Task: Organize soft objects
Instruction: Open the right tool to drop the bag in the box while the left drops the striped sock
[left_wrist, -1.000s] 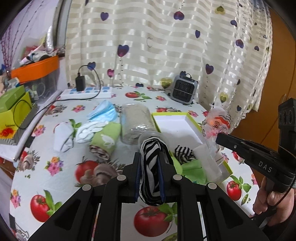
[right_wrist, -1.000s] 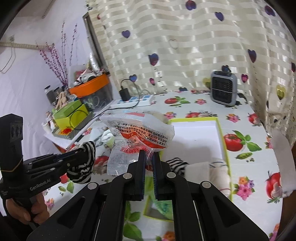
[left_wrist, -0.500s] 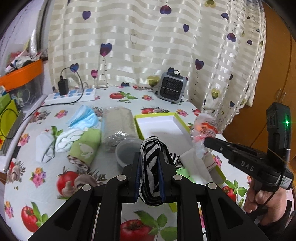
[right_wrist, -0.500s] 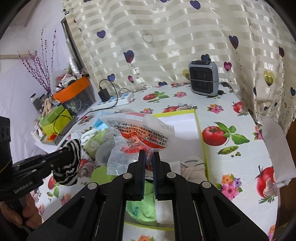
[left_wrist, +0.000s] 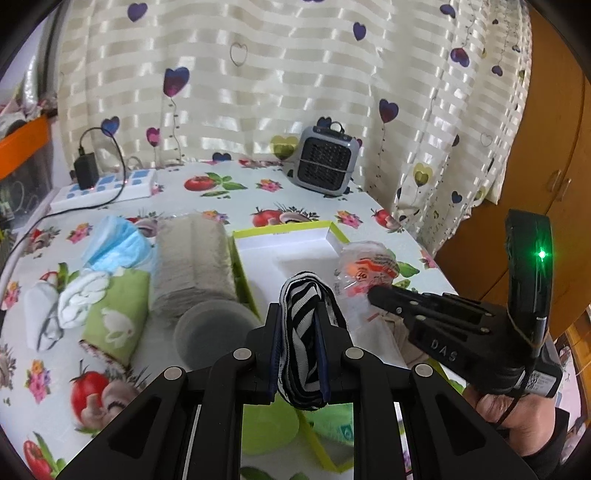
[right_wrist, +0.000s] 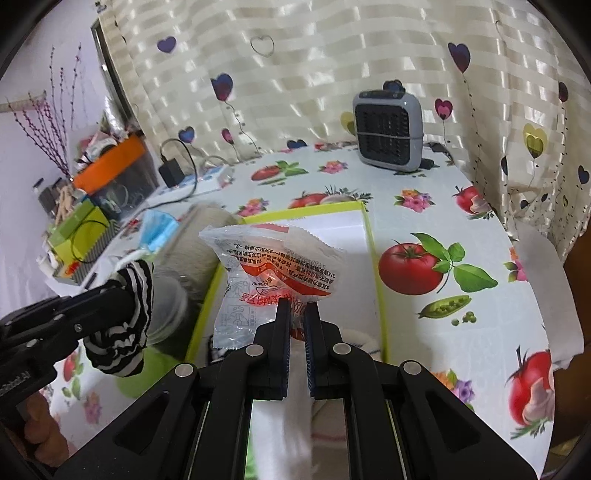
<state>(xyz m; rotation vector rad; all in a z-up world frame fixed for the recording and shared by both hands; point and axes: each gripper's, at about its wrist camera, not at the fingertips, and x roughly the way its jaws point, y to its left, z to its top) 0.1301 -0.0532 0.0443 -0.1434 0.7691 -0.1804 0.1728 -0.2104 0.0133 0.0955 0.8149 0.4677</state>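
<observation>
My left gripper (left_wrist: 299, 350) clamps a rolled striped sock (left_wrist: 301, 306); my right gripper (right_wrist: 295, 317) pinches a clear printed packet (right_wrist: 266, 273). Both hang over the green-rimmed box (left_wrist: 284, 251) on the tomato tablecloth (right_wrist: 443, 236).

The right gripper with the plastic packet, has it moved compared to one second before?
Yes. In the right wrist view the right gripper with the plastic packet has advanced over the green-edged box, toward the grey heater.

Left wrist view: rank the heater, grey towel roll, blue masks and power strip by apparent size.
1. Towel roll
2. Heater, masks, power strip: look alike; heater and strip lie farther back, so unranked.
</observation>
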